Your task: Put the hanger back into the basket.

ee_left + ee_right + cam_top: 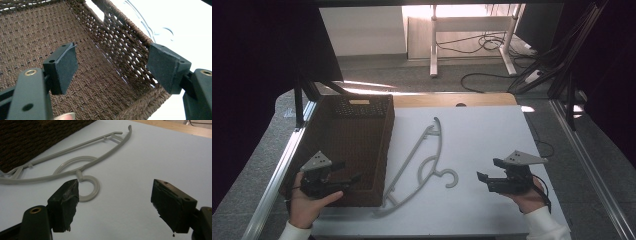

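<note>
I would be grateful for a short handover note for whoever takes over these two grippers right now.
Left gripper: open, holding nothing, jaws over the near end of the brown woven basket.
Right gripper: open, holding nothing, hovering over the white tabletop, pointed at the hanger's hook.
Grey plastic hanger: flat on the tabletop just right of the basket, ungripped.
Done: nothing picked up yet.
Left: probably grasp the hanger near its hook and place it in the basket.

Lab: framed table, floor cables.
</note>
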`<state>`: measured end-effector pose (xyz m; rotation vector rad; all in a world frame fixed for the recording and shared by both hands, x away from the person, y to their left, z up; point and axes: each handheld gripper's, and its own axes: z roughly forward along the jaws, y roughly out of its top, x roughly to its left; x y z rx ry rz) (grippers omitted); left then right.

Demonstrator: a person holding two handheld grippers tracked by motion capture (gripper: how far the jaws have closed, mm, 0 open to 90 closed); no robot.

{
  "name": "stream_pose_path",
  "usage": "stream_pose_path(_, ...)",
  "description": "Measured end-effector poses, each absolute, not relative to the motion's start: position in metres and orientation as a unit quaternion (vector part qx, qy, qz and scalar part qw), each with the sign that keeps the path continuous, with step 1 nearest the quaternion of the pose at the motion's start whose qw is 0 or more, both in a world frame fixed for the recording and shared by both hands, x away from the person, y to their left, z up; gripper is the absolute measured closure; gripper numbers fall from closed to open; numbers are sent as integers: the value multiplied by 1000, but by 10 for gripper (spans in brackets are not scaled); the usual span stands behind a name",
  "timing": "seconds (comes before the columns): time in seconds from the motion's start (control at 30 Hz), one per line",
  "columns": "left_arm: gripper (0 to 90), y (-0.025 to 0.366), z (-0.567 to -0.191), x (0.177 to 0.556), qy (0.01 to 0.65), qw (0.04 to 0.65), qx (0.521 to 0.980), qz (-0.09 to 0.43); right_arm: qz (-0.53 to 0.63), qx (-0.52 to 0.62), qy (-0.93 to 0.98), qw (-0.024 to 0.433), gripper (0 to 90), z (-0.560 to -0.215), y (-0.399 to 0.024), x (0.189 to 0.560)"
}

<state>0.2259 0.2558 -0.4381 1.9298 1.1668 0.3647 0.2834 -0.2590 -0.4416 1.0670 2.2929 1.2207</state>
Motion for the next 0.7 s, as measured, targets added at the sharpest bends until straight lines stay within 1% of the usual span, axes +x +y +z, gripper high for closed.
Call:
stream_pose_path(0.3, 244, 257, -438, 226, 465, 418, 766, 145, 410, 375, 815, 165, 237, -449, -261, 285)
stream_pose_path(0.7, 244, 258, -435, 225, 464, 422, 765, 147, 406, 369, 818, 171, 237, -451, -261, 285)
